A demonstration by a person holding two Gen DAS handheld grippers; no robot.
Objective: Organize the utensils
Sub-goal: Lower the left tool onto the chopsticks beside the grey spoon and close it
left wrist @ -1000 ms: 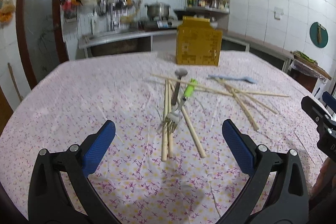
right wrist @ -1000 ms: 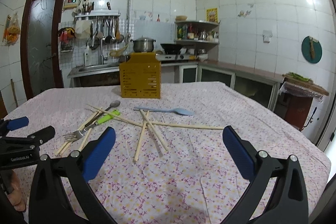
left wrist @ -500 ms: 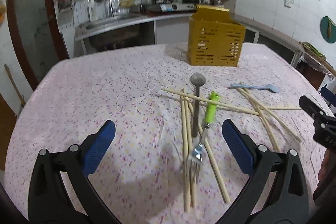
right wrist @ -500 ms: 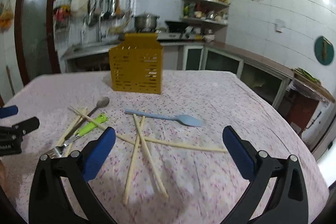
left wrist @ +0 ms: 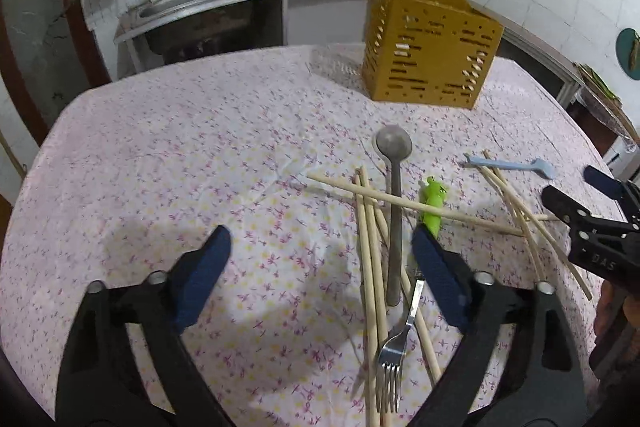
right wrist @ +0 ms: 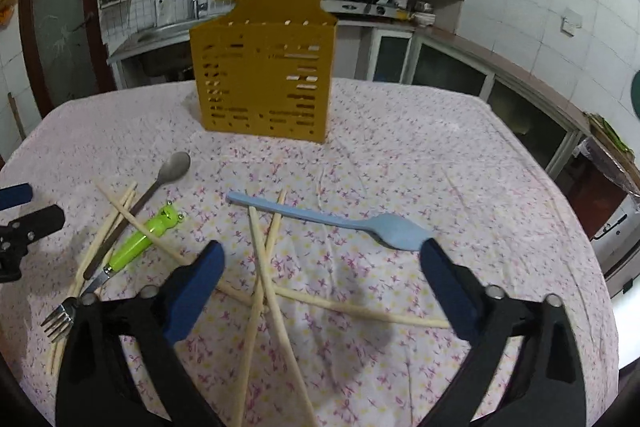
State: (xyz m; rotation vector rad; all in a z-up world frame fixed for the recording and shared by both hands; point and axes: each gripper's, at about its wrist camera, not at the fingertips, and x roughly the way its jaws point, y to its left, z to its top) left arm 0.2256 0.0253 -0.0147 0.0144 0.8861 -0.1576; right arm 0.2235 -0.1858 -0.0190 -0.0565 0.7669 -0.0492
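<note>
Both grippers advanced; only right view shows blue spoon whole.

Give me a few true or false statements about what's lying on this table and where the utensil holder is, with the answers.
1. The yellow utensil holder stands upright on the tablecloth. True.
2. The fork has a red handle. False: its handle is green.
3. A chopstick lies across the metal spoon. True.
4. The blue spoon is inside the holder. False: it lies on the table.
5. The right gripper holds a chopstick. False: it holds nothing, its jaws closing.
</note>
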